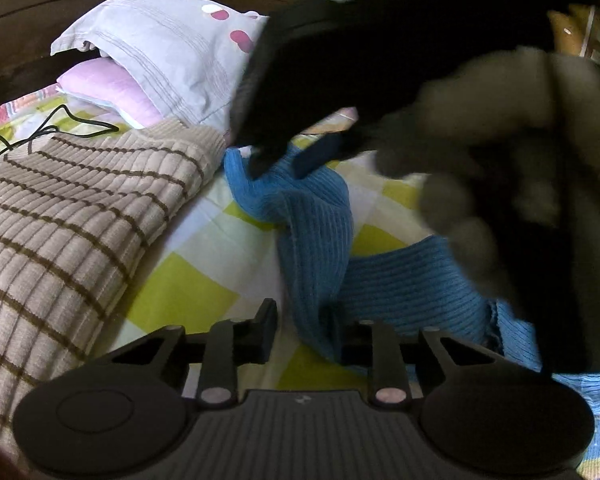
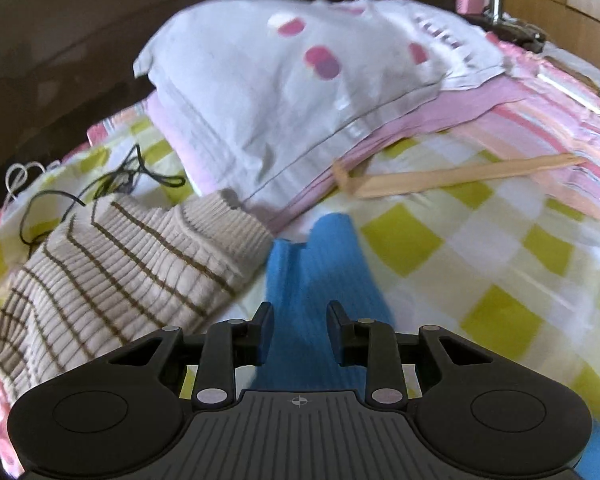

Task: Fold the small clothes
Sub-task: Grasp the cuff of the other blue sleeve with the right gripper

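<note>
A blue ribbed knit garment [image 1: 320, 220] lies rumpled on the checked bed sheet [image 1: 204, 248]. One long blue strip of it runs from my left gripper [image 1: 300, 324] up to my right gripper [image 1: 286, 162]. In the left wrist view the cloth drapes over the right finger, while sheet shows between it and the left finger. The right wrist view shows my right gripper [image 2: 300, 320] over the blue garment [image 2: 320, 272], jaws apart, with cloth visible between and beyond the fingers. The picture is blurred, so contact is unclear. A grey-gloved hand [image 1: 500, 120] holds the right gripper.
A beige knit with brown stripes [image 1: 80, 208] [image 2: 120, 272] lies left of the blue one. Behind them are a grey dotted pillow [image 1: 172, 48] [image 2: 280, 80] and a black cable [image 2: 112, 184]. A wooden stick [image 2: 460, 178] rests on the sheet [image 2: 480, 260] at the right.
</note>
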### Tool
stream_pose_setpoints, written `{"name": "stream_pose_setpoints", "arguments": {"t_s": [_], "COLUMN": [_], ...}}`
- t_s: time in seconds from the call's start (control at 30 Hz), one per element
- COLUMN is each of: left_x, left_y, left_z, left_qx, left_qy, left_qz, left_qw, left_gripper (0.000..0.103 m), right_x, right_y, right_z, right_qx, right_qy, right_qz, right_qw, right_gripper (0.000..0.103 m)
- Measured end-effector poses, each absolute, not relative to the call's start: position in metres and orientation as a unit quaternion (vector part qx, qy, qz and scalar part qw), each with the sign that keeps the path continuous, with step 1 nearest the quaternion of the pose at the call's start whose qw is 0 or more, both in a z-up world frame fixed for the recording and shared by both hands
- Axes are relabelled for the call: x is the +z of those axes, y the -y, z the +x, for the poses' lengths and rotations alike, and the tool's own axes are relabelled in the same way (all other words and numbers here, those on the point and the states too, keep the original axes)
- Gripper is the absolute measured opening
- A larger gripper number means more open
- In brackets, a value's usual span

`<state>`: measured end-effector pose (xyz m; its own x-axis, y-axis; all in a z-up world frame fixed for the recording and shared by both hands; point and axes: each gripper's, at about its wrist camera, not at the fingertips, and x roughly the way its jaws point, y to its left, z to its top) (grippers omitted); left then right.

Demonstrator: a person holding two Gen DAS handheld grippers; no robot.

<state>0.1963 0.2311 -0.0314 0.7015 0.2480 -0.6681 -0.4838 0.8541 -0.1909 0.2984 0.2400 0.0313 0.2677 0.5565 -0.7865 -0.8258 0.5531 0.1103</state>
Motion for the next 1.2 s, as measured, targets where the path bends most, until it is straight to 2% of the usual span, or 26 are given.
{"name": "stream_pose_setpoints", "arguments": {"t_s": [0.23,0.5,0.83,0.93,1.03,1.2], "left_x": [-0.034,-0.035,-0.035,-0.036,-0.036,-0.034], "left_y": [-0.238,-0.239,-0.24,-0.239,-0.236,-0.229], "left_z": [0.195,0.198,0.195,0.196,0.198,0.198], "left_qx": [0.201,0.202,0.202,0.203,0.203,0.204], "left_qy": [-0.333,-0.335,-0.336,-0.337,-0.338,-0.334], "left_qz": [-0.199,-0.198,-0.204,-0.197,-0.187,-0.178], "left_qw": [0.899,0.899,0.897,0.898,0.9,0.903], "left_gripper": [0.029,0.029,0.029,0.029,0.029,0.031], "right_x": [0.01,0.024,0.008,0.006,0.007,0.029], "right_y": [-0.275,-0.279,-0.29,-0.292,-0.288,-0.259], "right_z": [0.31,0.31,0.306,0.304,0.304,0.31], "right_qx": [0.445,0.459,0.434,0.427,0.42,0.421], "right_qy": [-0.439,-0.424,-0.429,-0.421,-0.415,-0.408], "right_qz": [-0.175,-0.174,-0.217,-0.225,-0.226,-0.177], "right_qw": [0.76,0.761,0.762,0.768,0.775,0.79], "right_gripper": [0.03,0.03,0.03,0.026,0.01,0.008]}}
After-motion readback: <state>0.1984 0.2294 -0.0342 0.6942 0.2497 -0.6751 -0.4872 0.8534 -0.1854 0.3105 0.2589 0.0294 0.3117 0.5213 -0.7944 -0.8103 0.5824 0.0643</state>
